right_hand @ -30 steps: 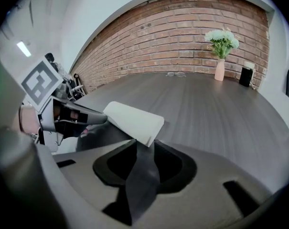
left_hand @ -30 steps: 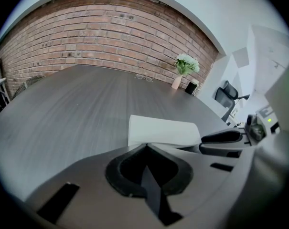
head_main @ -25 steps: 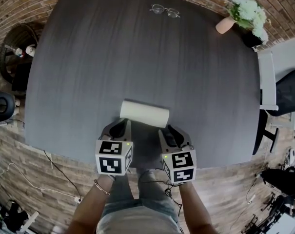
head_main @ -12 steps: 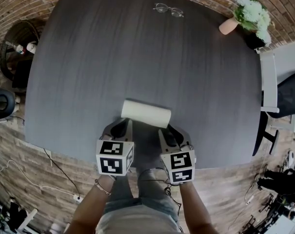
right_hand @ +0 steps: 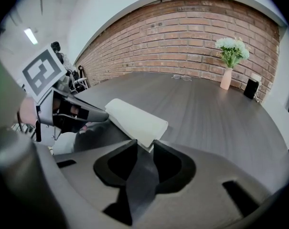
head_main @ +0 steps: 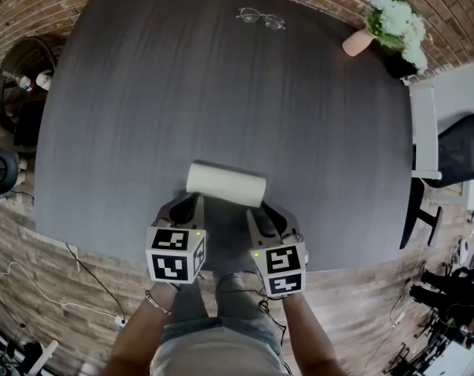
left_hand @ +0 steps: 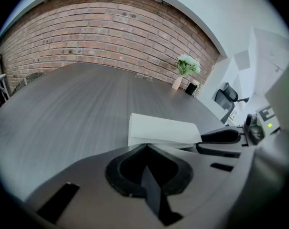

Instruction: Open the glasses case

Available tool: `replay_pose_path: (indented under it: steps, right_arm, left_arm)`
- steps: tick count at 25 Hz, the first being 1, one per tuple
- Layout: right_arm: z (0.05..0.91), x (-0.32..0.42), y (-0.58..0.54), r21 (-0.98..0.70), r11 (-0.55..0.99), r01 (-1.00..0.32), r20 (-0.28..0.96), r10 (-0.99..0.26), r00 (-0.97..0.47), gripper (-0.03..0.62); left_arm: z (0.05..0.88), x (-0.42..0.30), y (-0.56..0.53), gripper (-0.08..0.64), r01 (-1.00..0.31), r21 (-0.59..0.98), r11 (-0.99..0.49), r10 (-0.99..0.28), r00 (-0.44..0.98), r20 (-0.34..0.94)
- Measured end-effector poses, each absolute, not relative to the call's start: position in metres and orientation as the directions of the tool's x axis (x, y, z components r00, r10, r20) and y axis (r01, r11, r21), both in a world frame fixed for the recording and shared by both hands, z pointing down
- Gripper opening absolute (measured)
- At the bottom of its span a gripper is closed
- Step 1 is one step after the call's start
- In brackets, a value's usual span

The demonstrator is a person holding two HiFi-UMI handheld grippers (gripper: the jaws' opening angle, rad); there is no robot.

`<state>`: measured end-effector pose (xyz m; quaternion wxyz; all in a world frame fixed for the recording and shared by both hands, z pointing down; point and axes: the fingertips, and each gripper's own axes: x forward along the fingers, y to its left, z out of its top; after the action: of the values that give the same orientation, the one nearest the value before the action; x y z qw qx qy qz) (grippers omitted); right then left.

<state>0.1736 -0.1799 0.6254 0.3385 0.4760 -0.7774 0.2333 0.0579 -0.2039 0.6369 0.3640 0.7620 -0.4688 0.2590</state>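
Note:
A white glasses case (head_main: 226,183) lies shut on the dark table (head_main: 221,92), near its front edge. My left gripper (head_main: 196,200) is at the case's near left corner. In the left gripper view its tips (left_hand: 145,146) meet, shut, right at the case (left_hand: 163,130) edge; I cannot tell whether anything thin is pinched. My right gripper (head_main: 260,207) is at the near right corner. Its jaws have just been closing, and in the right gripper view (right_hand: 143,147) the case (right_hand: 134,118) corner fills the narrow gap between them.
A pair of glasses (head_main: 260,17) lies at the table's far edge. A pink vase with white flowers (head_main: 362,39) stands at the far right, a small dark object beside it. An office chair (head_main: 464,147) is off the right side. Brick floor surrounds the table.
The head view has shifted slightly. The case and both grippers keep the same places relative to each other.

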Motion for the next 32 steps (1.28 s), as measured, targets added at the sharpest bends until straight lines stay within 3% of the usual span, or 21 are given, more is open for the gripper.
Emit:
replay_pose_path:
  steps: [32]
  right_arm:
    - [0.559,0.199,-0.212,-0.019,0.309,-0.951,0.647,-0.722,-0.247,0.102]
  left_arm:
    - [0.635,0.057,-0.202,-0.005,-0.892,0.346,-0.291,-0.506,0.45,0.736]
